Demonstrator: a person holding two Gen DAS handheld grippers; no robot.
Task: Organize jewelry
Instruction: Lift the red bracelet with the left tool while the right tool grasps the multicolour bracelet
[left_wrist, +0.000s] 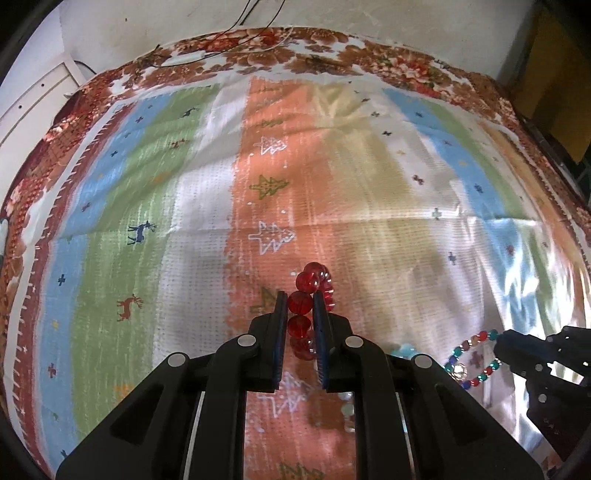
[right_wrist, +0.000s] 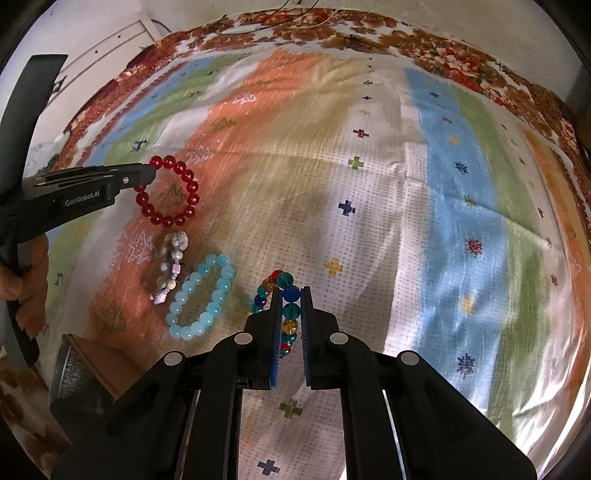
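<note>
My left gripper (left_wrist: 300, 301) is shut on a red bead bracelet (left_wrist: 312, 280), which hangs between its pads above the striped cloth. From the right wrist view the same red bead bracelet (right_wrist: 186, 177) dangles as a full ring from the left gripper (right_wrist: 149, 172). My right gripper (right_wrist: 290, 295) is shut on a multicoloured bead bracelet (right_wrist: 275, 282), lifted off the cloth. In the left wrist view that multicoloured bracelet (left_wrist: 467, 360) hangs from the right gripper (left_wrist: 498, 339) at the lower right.
A light blue bead bracelet (right_wrist: 201, 295) and a pale stone bracelet (right_wrist: 171, 266) lie on the cloth (right_wrist: 369, 206) left of my right gripper. A dark box edge (right_wrist: 70, 373) and a person's hand (right_wrist: 26, 273) are at the lower left. A wall and cables run behind the table.
</note>
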